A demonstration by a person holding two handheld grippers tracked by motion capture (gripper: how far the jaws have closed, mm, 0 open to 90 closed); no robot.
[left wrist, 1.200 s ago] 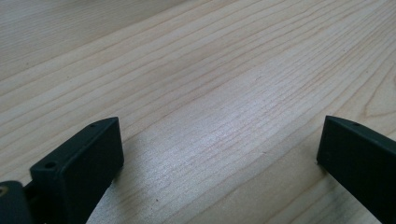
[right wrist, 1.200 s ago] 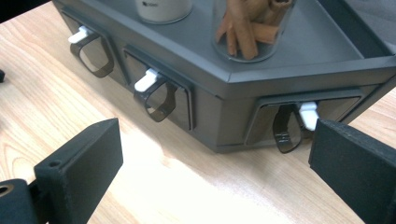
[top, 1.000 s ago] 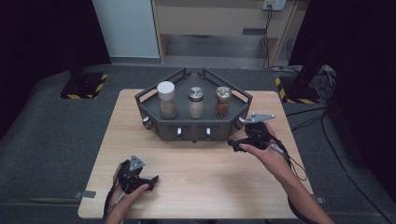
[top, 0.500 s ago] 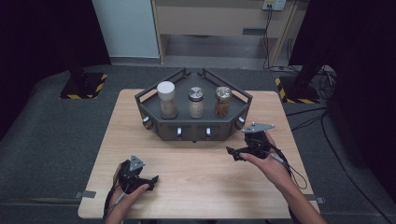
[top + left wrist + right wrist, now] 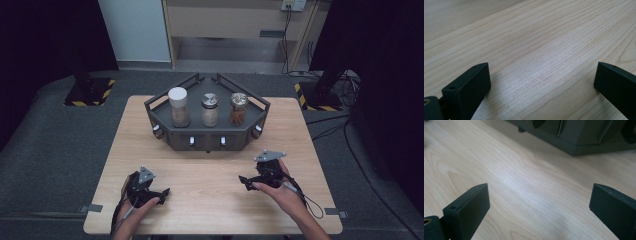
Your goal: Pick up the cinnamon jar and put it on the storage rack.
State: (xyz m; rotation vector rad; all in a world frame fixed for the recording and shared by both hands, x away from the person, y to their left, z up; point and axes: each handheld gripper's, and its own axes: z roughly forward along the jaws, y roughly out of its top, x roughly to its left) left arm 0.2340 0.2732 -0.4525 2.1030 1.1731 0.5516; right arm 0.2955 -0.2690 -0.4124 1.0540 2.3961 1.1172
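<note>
A dark grey rack [image 5: 207, 139] stands at the middle back of the wooden table [image 5: 210, 210]. Three jars stand in it: a white-lidded one [image 5: 178, 106], a silver-lidded one [image 5: 210, 109] and a gold-lidded one with brown contents [image 5: 238, 108]. My left gripper [image 5: 161, 192] rests low over the table's front left, held in a hand; its jaws are wide apart over bare wood [image 5: 542, 75]. My right gripper [image 5: 245, 181] is held at the front right, short of the rack, pointing left. Its jaws [image 5: 540, 195] are spread open with nothing between them, and the rack's base [image 5: 579, 135] lies ahead.
The rack's front face carries small knobs [image 5: 191, 142]. A cable [image 5: 305, 197] trails from the right gripper toward the table's right edge. Grey floor surrounds the table, with yellow-black striped stand bases [image 5: 87, 92] at the back corners.
The right gripper has drawn back from the rack's right end toward the table's front and slightly left. The left gripper has stayed where it was.
</note>
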